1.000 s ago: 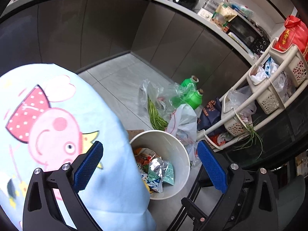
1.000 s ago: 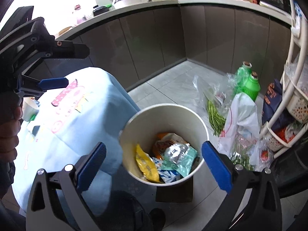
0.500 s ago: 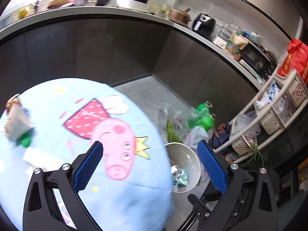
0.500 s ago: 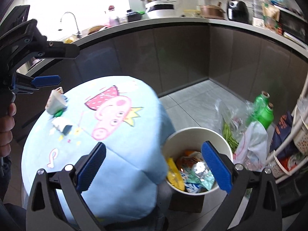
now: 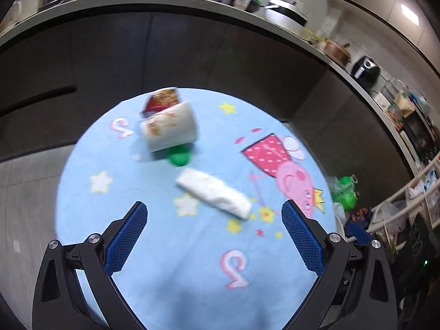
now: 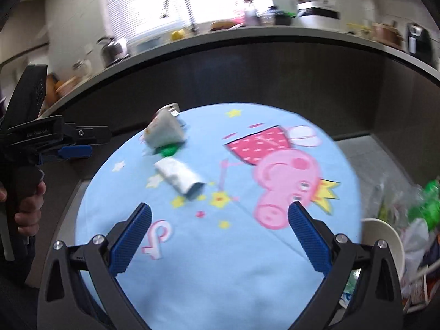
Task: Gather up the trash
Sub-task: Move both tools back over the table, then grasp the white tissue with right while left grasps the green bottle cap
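Left gripper [image 5: 214, 232] with jaws wide apart and empty above the blue cartoon tablecloth [image 5: 170, 247], right gripper [image 6: 220, 231] likewise spread and empty, crumpled white wrapper [image 5: 213, 192] just beyond, tipped paper cup [image 5: 169, 128] on a green scrap [image 5: 179, 156] farther back, white bin [image 6: 385, 236] beside the table.

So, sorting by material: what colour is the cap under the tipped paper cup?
Green cap, clearest in the left wrist view.
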`<act>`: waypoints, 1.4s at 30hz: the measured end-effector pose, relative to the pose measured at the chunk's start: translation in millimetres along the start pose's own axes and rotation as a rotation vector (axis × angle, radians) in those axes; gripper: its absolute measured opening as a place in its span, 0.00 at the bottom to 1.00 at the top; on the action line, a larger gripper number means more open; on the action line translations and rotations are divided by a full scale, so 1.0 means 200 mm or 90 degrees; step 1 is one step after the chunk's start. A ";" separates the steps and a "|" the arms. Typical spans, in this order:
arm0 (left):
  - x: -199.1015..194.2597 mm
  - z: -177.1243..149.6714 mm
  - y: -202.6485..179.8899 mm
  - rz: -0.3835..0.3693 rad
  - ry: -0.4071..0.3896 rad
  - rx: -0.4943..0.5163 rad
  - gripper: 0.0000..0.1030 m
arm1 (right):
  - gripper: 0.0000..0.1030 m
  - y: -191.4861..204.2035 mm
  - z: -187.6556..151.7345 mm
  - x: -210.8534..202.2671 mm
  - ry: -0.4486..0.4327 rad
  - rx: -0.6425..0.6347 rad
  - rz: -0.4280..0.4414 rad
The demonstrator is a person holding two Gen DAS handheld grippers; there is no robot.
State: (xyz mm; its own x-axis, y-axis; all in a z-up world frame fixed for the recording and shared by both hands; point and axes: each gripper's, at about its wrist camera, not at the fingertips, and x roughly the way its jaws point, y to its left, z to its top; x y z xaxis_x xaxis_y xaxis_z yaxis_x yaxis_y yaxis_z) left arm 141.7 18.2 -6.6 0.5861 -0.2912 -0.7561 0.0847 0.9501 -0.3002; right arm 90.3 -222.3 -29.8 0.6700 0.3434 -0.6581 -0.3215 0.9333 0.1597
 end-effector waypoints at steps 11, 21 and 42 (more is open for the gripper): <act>-0.05 -0.07 0.31 0.014 -0.002 -0.037 0.91 | 0.80 0.29 0.19 0.57 0.166 -0.158 0.081; 0.00 -0.03 0.40 -0.005 -0.007 -0.039 0.91 | 0.58 0.32 0.22 0.78 0.209 -0.224 0.079; 0.67 0.18 0.20 0.082 0.037 -0.040 0.52 | 0.13 0.05 0.01 0.35 0.117 -0.014 0.077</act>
State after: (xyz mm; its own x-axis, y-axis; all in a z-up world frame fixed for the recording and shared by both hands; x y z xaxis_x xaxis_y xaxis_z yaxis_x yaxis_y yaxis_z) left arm 253.2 21.8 -98.3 0.5404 -0.1750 -0.8230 -0.0404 0.9716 -0.2331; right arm 135.7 -188.8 -72.6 0.4937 0.4261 -0.7581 -0.4081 0.8833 0.2307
